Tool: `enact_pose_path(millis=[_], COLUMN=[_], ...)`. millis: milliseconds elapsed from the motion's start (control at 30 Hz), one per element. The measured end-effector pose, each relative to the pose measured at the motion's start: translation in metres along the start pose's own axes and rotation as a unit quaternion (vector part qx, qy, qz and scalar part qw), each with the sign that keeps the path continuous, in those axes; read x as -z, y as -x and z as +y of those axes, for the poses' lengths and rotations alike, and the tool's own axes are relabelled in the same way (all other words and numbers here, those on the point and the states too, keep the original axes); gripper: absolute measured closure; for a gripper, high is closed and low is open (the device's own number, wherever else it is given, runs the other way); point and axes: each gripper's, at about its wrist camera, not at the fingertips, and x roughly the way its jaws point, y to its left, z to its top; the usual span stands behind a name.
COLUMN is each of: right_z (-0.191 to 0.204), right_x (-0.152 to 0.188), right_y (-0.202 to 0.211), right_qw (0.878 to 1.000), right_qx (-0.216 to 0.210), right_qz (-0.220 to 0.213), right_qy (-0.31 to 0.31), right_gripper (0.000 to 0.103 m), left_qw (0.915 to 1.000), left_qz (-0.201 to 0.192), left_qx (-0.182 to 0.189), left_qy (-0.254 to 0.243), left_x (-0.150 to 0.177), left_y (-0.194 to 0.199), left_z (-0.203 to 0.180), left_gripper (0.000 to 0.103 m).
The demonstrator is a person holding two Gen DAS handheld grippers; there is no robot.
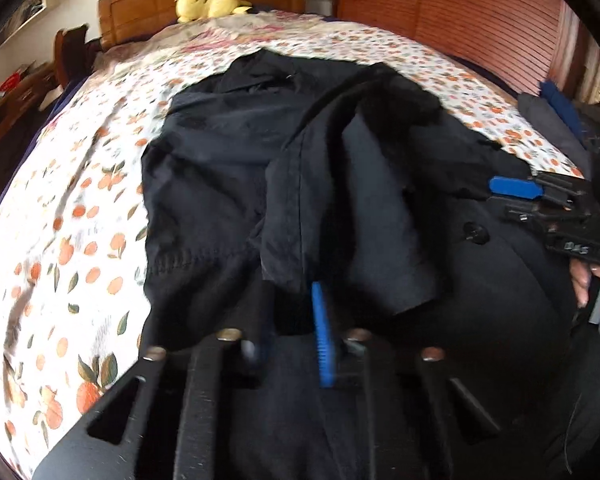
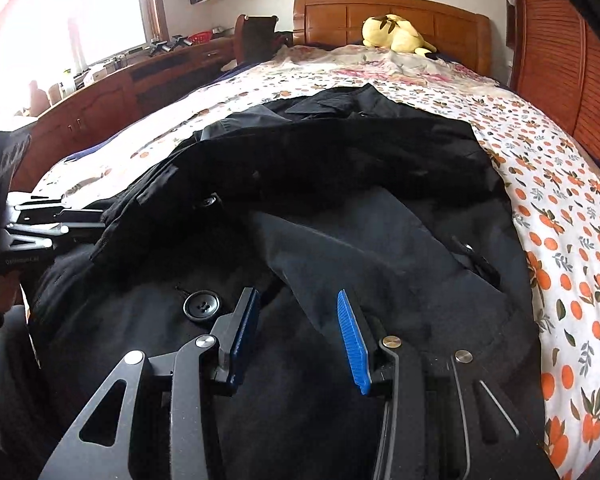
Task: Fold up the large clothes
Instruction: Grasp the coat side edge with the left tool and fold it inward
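A large black coat [image 1: 228, 168] with big buttons lies spread on the bed; it also fills the right wrist view [image 2: 340, 184]. My left gripper [image 1: 292, 312] is shut on a fold of the coat's edge, lifted a little above the bed; the cloth hides its left finger. My right gripper [image 2: 298, 332] is open and empty, low over the coat near a black button [image 2: 201, 306]. The right gripper also shows at the right edge of the left wrist view [image 1: 540, 200]. The left gripper shows at the left edge of the right wrist view [image 2: 56, 220].
The bed has an orange-fruit patterned sheet [image 1: 60, 240] and a wooden headboard [image 2: 400, 12] with a yellow plush toy [image 2: 396, 34] by it. A slatted wooden wardrobe [image 1: 460, 8] stands to the right. A wooden desk [image 2: 112, 88] and bright window are to the left.
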Motion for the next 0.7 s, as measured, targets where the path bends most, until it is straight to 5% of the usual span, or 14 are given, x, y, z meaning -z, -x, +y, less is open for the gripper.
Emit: enact_pose_path(millis=[467,700], right_z=[-0.022,-0.019], right_x=[0.003,0.007], right_y=[0.011,0.017], right_qw=[0.999,0.999], right_qx=[0.028,0.028], right_qz=[-0.023,-0.031], right_qy=[-0.017,-0.010], right_gripper=[0.061,0.061], left_qw=[0.9922,0.9980], left_qz=[-0.093,-0.045], left_qx=[0.034,-0.027], left_qy=[-0.075,-0.036], left_x=[-0.038,-0.030], left_y=[0.131,0.088], left_z=[-0.064,-0.017], left_gripper=[0.090,0.090])
